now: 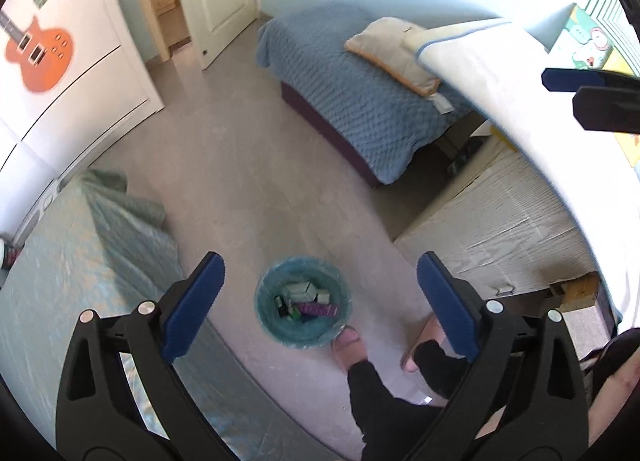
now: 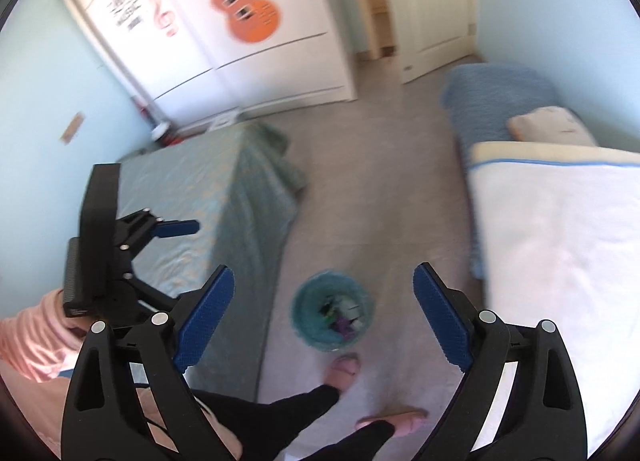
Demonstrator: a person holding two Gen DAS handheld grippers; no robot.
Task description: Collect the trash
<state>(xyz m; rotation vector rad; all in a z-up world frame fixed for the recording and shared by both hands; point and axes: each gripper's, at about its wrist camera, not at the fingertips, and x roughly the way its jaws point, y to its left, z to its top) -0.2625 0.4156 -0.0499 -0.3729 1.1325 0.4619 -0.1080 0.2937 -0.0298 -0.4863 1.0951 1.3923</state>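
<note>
Bin (image 1: 303, 303): round, upright, mouth up, teal liner, small boxes inside.
Left tool (image 1: 320, 303): I see it spread wide, empty.
Right tool (image 2: 324, 315): likewise agape, empty.

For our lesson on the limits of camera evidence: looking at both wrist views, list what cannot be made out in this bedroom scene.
- Items in the bin: left view, too small to name; right view, blurred.
- Floor under the white bed: hidden by the mattress.
- Room beyond the door: only a sliver shows.
- Left gripper and right gripper: jaws wide, nothing between.
- Person: cut off; only legs and slippers show.
</note>
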